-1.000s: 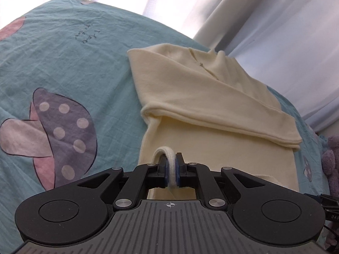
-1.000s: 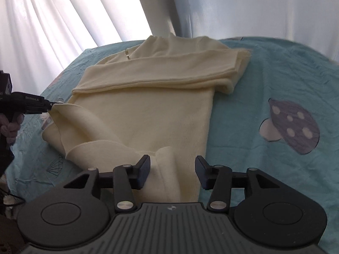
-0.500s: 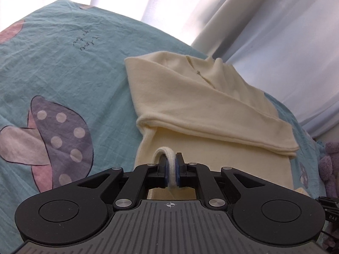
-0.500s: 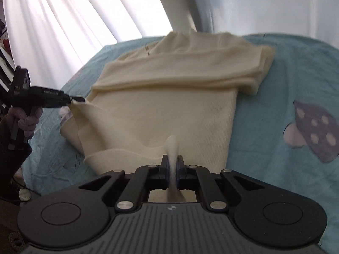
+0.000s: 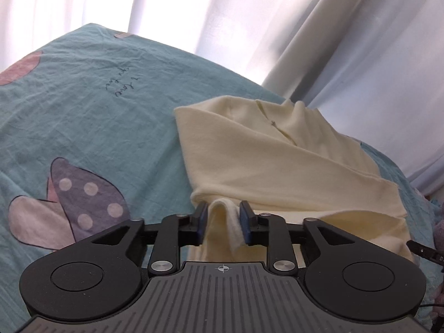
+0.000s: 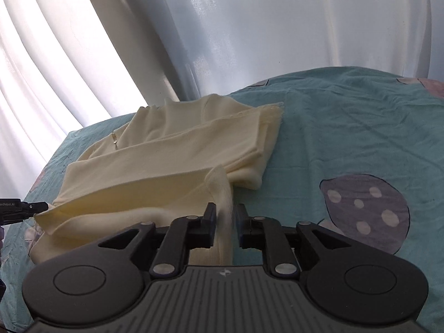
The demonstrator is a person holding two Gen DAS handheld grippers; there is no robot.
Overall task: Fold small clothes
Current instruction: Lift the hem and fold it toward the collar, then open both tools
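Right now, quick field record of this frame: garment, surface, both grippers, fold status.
garment: cream top, sleeve folded across the chest, bottom hem brought up toward it
surface: teal bedsheet with a mushroom print, white curtain behind
left gripper: jaws have just been opening; hem fold sits loose between them, pads not pinching
right gripper: jaws have just been opening; cloth edge stands in the gap, apparently unpinched
fold status: hem fold being released, garment not yet compact
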